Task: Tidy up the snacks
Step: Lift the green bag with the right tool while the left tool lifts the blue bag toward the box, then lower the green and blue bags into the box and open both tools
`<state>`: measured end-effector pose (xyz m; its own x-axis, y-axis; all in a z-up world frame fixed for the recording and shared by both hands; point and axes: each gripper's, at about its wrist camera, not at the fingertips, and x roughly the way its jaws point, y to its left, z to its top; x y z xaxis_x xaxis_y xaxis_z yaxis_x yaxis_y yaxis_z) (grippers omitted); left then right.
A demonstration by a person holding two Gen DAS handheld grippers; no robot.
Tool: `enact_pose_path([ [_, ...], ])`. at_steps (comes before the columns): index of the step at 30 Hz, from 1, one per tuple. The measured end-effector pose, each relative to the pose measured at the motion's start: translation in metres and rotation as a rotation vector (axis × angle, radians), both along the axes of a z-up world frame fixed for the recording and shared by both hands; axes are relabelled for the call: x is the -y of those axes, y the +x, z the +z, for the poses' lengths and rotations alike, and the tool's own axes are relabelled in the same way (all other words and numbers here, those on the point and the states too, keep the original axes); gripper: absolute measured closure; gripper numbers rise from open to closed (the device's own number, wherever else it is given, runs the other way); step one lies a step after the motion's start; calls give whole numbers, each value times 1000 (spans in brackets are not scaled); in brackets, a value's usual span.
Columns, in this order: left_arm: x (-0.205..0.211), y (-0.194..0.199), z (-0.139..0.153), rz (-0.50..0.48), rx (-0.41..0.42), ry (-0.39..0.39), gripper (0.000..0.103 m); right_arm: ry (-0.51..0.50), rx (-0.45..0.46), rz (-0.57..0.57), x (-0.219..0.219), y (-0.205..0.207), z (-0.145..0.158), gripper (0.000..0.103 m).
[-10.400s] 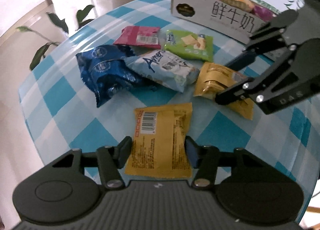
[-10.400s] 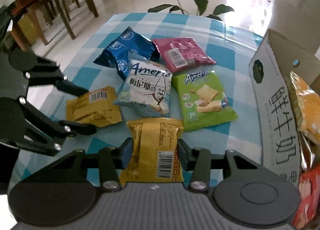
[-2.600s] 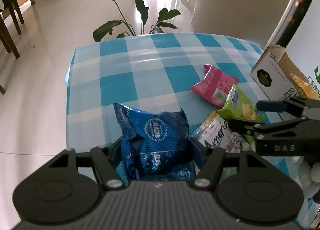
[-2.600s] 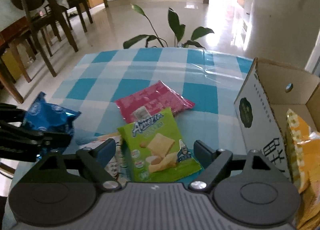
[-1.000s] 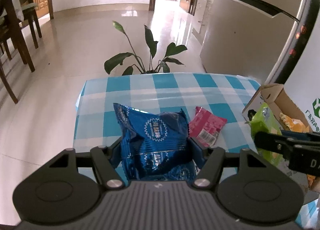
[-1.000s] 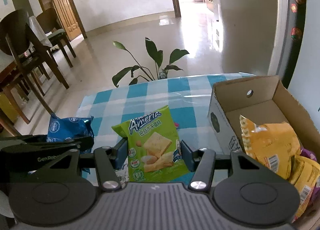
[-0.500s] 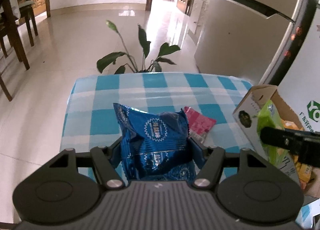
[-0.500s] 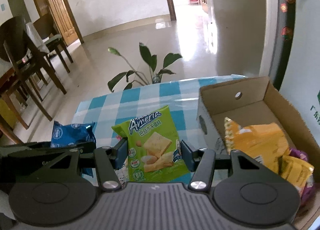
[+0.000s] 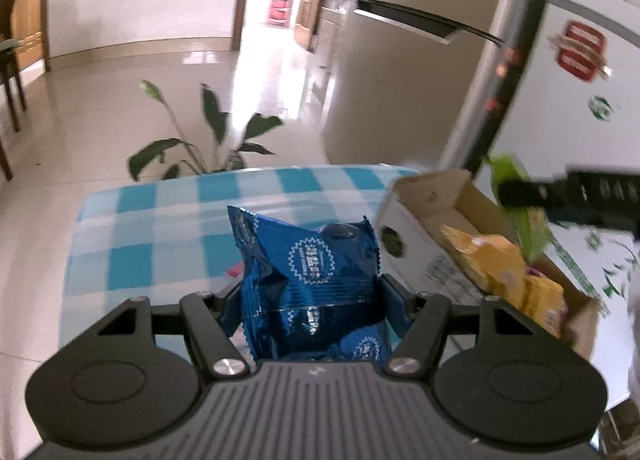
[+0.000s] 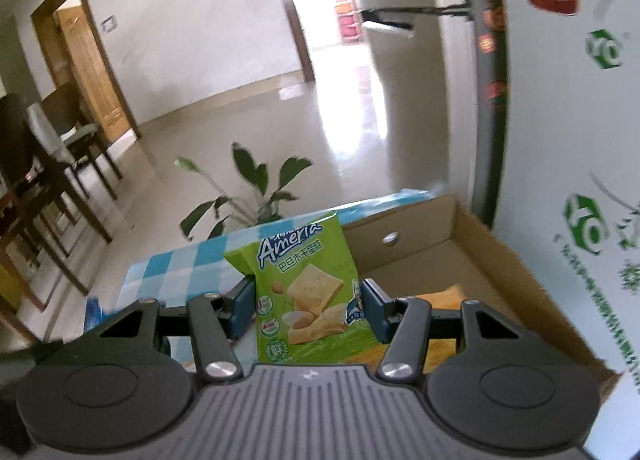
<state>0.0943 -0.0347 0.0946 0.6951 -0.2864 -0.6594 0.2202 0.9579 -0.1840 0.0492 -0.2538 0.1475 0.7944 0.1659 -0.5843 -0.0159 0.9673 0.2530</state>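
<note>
Snacks in transit: the left gripper (image 9: pixel 310 302) clamps a blue packet (image 9: pixel 316 280) above the checked table (image 9: pixel 160 219), beside the cardboard box (image 9: pixel 424 244). The right gripper (image 10: pixel 308 302) clamps a green packet (image 10: pixel 308 300) over the box's open interior, where yellow packets (image 9: pixel 500 260) lie.

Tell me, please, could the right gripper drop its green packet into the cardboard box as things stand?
Probably yes: the right gripper holds the green packet above the open-topped cardboard box, with nothing between them.

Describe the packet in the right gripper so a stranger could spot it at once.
Find the open cardboard box at the edge of the blue-checked table. Held over it, clamped between the right gripper pads, is the green packet. Its lime colour and pictured crackers set it apart from the yellow packets below.
</note>
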Motion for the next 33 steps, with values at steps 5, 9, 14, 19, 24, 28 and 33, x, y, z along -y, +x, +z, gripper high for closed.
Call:
enact_pose_path([
  [5,29,-7,1,-46,-10,-44,36,9,17,-52,26,-4,6,42],
  [9,54,-6,6,-72,-8,-82,35,28,29,-101,43,-7,9,41],
  [14,91,0,13,-122,2,-108,35,34,9,-180,56,-6,8,41],
  [19,125,4,12,-182,-5,-125,35,49,7,-247,71,-8,7,41],
  [24,156,7,14,-232,-5,-113,34,73,2,-297,86,-12,5,41],
  [28,178,9,16,-257,-5,-44,26,99,-2,-339,93,-13,3,39],
  [33,182,9,21,-226,18,59,13,112,21,-362,97,-17,5,17],
])
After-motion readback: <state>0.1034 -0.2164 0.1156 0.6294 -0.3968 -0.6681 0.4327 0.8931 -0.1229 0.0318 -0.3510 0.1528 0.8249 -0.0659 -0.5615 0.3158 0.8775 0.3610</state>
